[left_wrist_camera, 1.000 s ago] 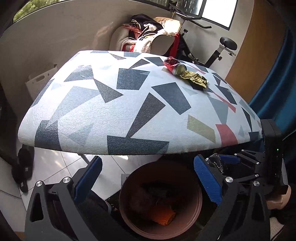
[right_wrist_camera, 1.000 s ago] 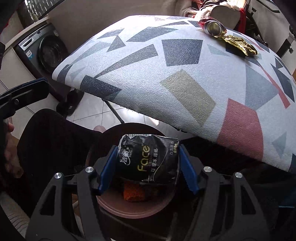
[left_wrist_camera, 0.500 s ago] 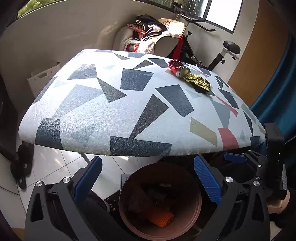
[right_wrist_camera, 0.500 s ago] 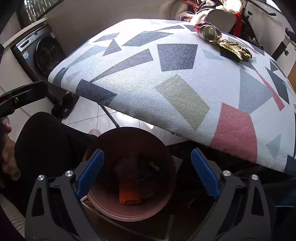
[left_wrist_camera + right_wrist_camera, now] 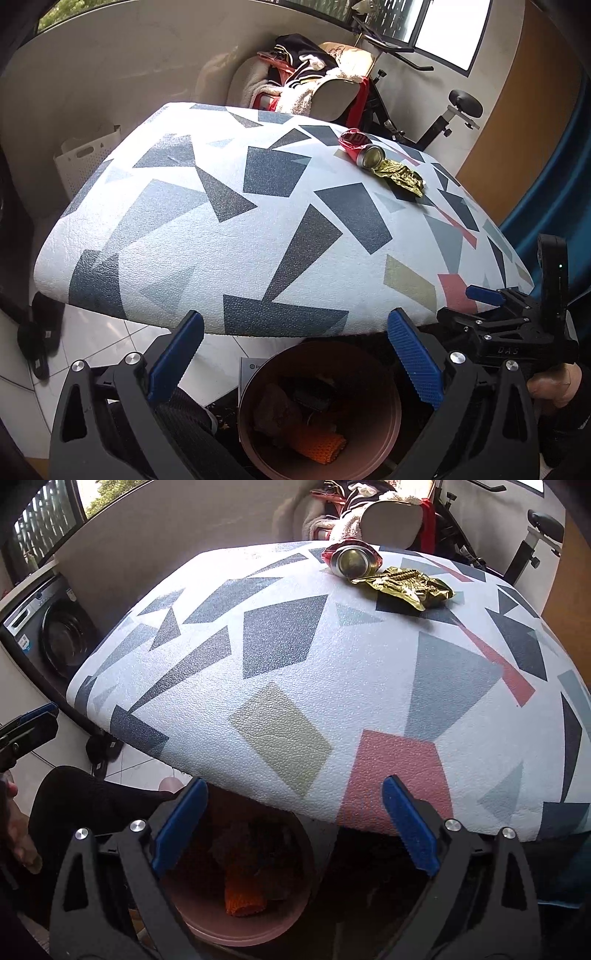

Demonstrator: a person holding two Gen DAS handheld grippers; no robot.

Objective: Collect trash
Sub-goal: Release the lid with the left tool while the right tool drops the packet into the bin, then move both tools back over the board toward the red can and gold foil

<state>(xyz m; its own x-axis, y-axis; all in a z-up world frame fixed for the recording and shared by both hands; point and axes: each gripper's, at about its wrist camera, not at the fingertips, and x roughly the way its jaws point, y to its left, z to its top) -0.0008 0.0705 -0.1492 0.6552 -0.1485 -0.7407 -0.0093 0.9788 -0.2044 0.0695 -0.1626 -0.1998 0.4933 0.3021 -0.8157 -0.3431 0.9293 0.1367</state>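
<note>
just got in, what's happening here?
A person is clearing trash off a patterned table into a brown bin below its near edge. Both tools, left and right, hang open and empty over the bin. A crushed red can and a gold wrapper remain on the far side.

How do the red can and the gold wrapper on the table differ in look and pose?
The red can is a rigid cylinder lying on its side, its silver end toward the right wrist camera; the gold wrapper is a flat, crumpled foil sheet. The can stands higher off the patterned table; the wrapper lies low. Their edges meet. Both sit at the table's far side, neither in the bin yet.
</note>
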